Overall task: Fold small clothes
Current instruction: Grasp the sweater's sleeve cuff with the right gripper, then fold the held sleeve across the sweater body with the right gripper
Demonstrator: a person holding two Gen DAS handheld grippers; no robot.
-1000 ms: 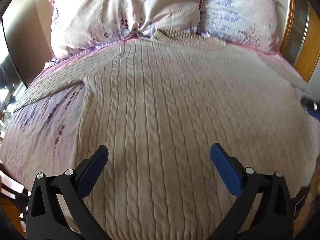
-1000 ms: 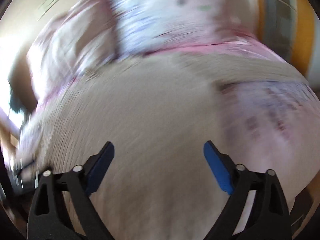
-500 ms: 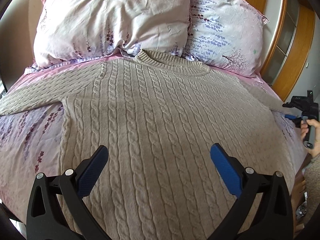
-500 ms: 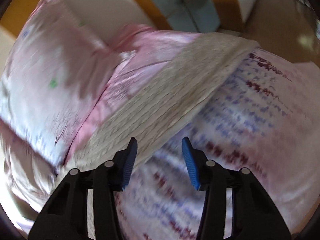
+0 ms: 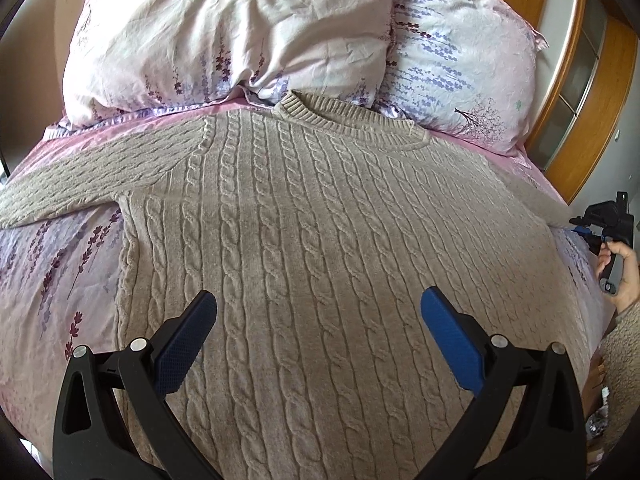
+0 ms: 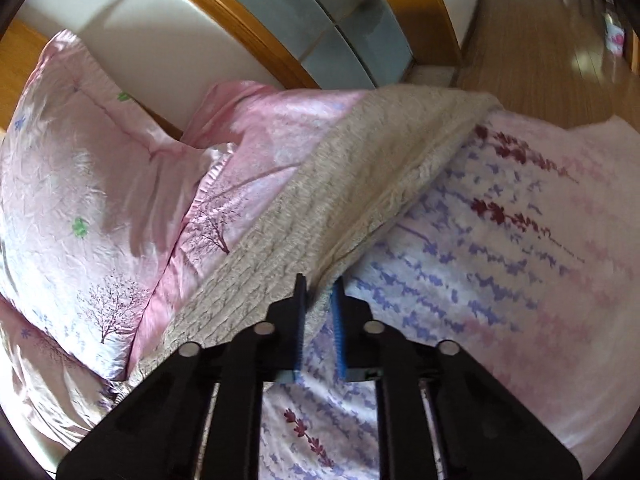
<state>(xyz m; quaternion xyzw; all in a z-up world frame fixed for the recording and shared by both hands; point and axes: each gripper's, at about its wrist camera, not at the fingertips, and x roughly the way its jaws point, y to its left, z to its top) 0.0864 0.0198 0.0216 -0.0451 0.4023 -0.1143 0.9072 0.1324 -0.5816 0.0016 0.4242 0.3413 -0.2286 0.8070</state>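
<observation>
Bedroom: a bed (image 5: pixel 52 280) in pink sheeting printed with lavender sprigs, two crumpled pillows (image 5: pixel 224 36) at its head, a curved wooden headboard (image 6: pixel 256 36) with grey glass panels behind, wood floor beyond the far edge. A beige cable-knit sweater (image 5: pixel 320 240) lies flat, collar toward the pillows, hem toward the left-wrist camera, both sleeves spread out sideways. The body is thick, soft knit, with raised rope cables running collar to hem; the collar is ribbed. The right sleeve (image 6: pixel 360 184) is a long, narrow tube of finer rib, its long axis running from the shoulder out toward the bed's edge, where the cuff end droops slightly over the side. The right gripper (image 6: pixel 320 296) sits at that sleeve's lower edge, jaws drawn nearly together with the knit edge pinched between the blue pads near their tips; it looks like a grip on the sleeve, though only a thin bite of fabric shows between them. In the left view the same tool appears small at the far right, held in a hand (image 5: pixel 622 276). The left gripper (image 5: pixel 320 332) hangs over the lower middle of the sweater body, jaws spread wide, nothing between them, pads clear of the knit. Judgement: the sleeve fold is the step in hand, and the right hand is plainly the nearer one; the sleeve must travel across its own long axis, inward over the cabled body. The heavy knit will likely sag and drag rather than crease cleanly.
</observation>
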